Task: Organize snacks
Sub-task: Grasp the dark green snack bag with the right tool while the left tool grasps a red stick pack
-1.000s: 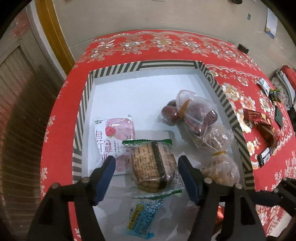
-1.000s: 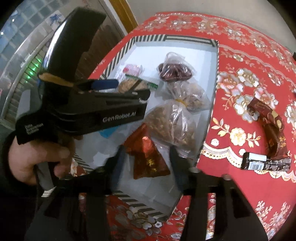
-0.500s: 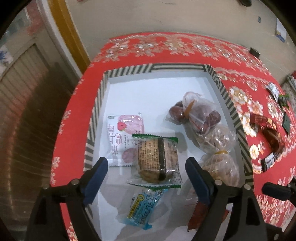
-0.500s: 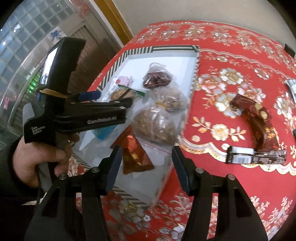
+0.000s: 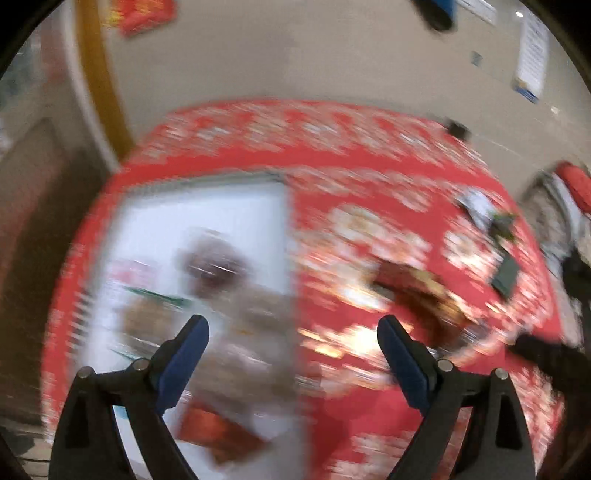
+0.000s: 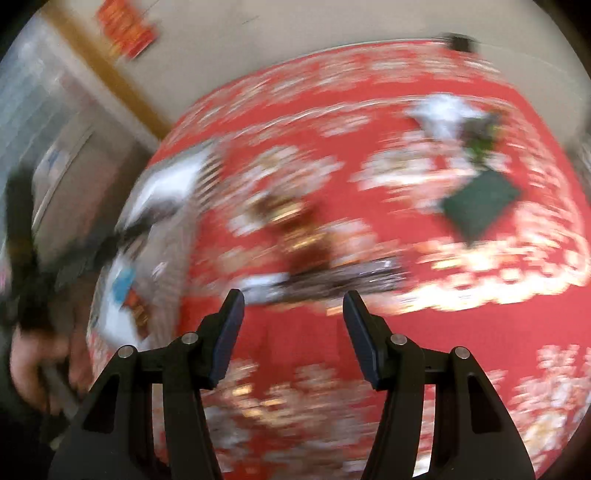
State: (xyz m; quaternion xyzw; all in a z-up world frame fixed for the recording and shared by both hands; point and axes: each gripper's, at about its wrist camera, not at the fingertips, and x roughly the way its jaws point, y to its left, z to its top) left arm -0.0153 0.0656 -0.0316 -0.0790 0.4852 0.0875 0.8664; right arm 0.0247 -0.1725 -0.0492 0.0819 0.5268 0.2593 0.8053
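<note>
1. Bare red tabletop (image 6: 295,332) lies open just ahead of the right tongs (image 6: 293,306).
2. Beyond it a dark wrapped bar (image 6: 332,278) lies crosswise.
3. The tray's striped wall (image 6: 207,173) and a hand (image 6: 40,354) bound the left side.

You are looking at two heavily blurred views, no lettering showing clearly enough to read, the red poster (image 6: 125,27) on the wall smearing into streaks, the snack wrappers (image 6: 325,280) on the tablecloth (image 6: 369,350) blurring, nothing legible.
</note>
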